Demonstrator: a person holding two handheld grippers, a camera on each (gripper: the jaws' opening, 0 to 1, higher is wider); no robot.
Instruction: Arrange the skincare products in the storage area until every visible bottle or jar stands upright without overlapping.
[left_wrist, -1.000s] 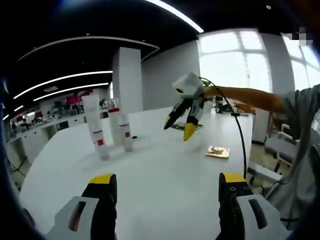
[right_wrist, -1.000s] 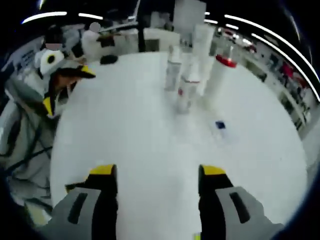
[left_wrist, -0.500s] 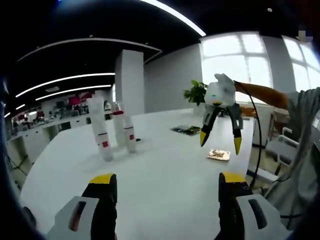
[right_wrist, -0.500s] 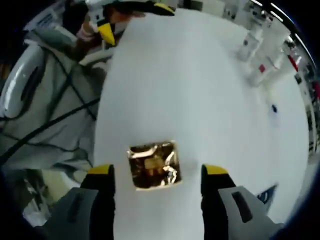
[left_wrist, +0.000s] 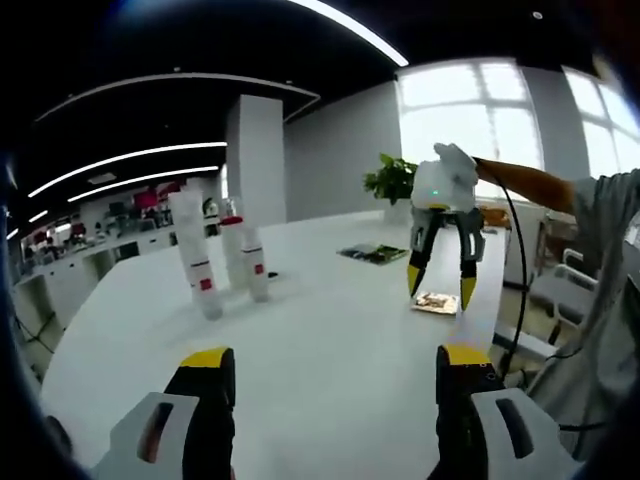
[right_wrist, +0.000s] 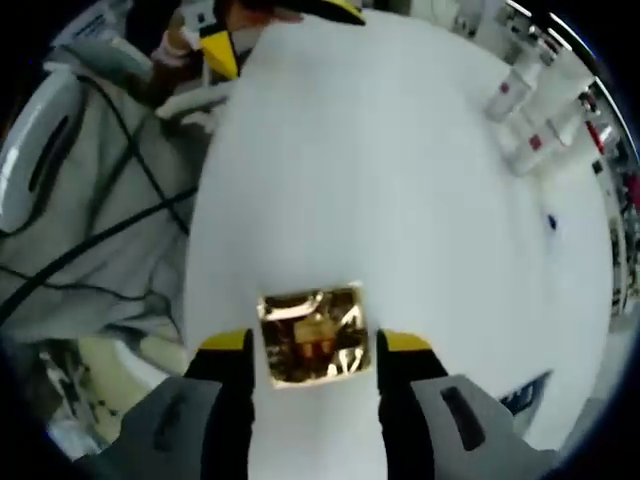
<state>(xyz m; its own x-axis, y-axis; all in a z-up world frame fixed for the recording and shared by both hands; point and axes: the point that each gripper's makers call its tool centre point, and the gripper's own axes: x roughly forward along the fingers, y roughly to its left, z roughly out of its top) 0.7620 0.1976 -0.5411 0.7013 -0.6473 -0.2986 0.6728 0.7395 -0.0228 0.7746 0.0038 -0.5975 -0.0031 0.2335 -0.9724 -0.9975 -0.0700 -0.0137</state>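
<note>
My right gripper (right_wrist: 312, 345) hangs tips-down over a flat square gold foil sachet (right_wrist: 314, 334), its yellow-tipped jaws spread to either side of the packet; I cannot tell whether the tips touch the white tabletop (right_wrist: 400, 180). The sachet lies close to the table's near edge, where the white surface drops away to grey fabric and black cables on my left. In the left gripper view the right gripper (left_wrist: 438, 283) hangs above the sachet (left_wrist: 436, 301), jaws apart, with the table edge just beyond it.

My left gripper (left_wrist: 329, 368) holds low over bare tabletop (left_wrist: 330, 330), jaws wide apart with nothing between them. Well ahead and to its left stand the white skincare tubes and bottles with red bands and a red cap (left_wrist: 222, 260), upright and bunched close together, well apart from the sachet. A broad stretch of open white surface lies between that cluster and both grippers. From the right gripper the same cluster (right_wrist: 533, 110) sits far off at the upper right, near the table's far edge.
</note>
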